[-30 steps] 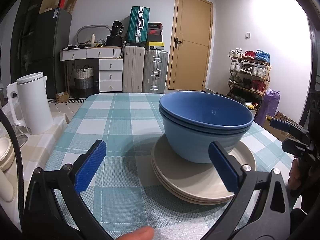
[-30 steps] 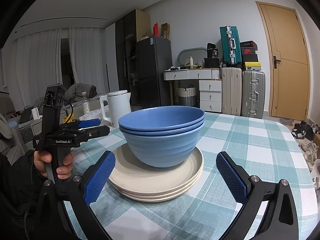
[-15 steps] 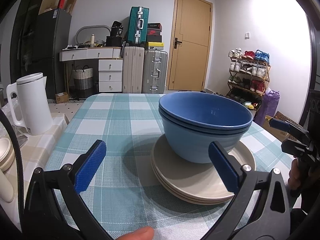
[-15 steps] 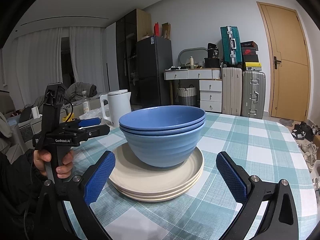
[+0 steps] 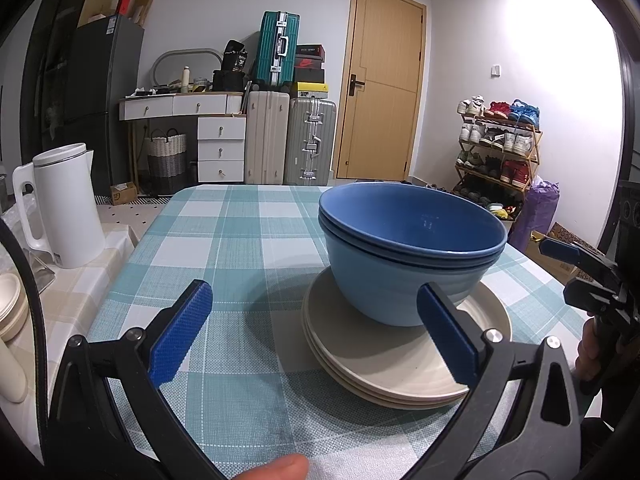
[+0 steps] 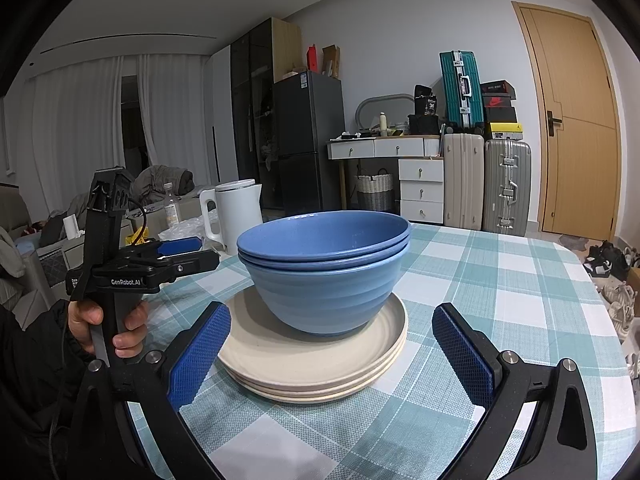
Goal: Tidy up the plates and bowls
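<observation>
Nested blue bowls (image 5: 408, 252) sit on a stack of cream plates (image 5: 384, 364) on the checked tablecloth. They also show in the right wrist view: the bowls (image 6: 326, 276) on the plates (image 6: 312, 368). My left gripper (image 5: 316, 334) is open and empty, held just short of the stack, which lies ahead to its right. My right gripper (image 6: 332, 352) is open and empty, its blue pads on either side of the plates' near edge. Each gripper shows in the other's view, the left (image 6: 176, 256) and the right (image 5: 576, 268).
A white kettle (image 5: 64, 208) stands on a side surface left of the table (image 5: 224, 240). More cream dishes (image 5: 12, 308) sit at the far left edge. Suitcases, drawers, a door and a shoe rack stand behind the table.
</observation>
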`<state>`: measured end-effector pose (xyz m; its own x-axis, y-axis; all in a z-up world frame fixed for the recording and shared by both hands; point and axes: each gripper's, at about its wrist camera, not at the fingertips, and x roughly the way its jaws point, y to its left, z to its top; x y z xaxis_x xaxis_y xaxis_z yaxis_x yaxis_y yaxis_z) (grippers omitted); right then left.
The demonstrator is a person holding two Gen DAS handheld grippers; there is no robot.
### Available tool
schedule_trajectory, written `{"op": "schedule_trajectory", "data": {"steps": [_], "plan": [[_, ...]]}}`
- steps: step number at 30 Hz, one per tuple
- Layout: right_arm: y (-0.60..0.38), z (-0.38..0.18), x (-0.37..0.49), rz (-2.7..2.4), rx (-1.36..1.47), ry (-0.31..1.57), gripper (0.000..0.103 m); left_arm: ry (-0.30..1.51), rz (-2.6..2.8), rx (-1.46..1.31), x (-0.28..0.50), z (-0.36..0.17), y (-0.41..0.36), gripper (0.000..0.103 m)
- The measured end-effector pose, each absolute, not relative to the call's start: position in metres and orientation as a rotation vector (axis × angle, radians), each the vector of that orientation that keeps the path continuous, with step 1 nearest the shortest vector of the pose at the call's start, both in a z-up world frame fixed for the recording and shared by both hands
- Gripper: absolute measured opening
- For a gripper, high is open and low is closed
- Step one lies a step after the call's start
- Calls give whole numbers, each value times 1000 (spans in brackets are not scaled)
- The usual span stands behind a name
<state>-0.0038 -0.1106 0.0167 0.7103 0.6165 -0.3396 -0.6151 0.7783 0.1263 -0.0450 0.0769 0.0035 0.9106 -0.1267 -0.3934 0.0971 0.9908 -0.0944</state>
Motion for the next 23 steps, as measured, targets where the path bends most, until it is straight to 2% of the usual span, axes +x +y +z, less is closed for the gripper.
{"op": "schedule_trajectory", "data": {"steps": [23], "plan": [[-110,16,-3,683,5,381,103,408,-117,-76,-45,3,77,102]]}}
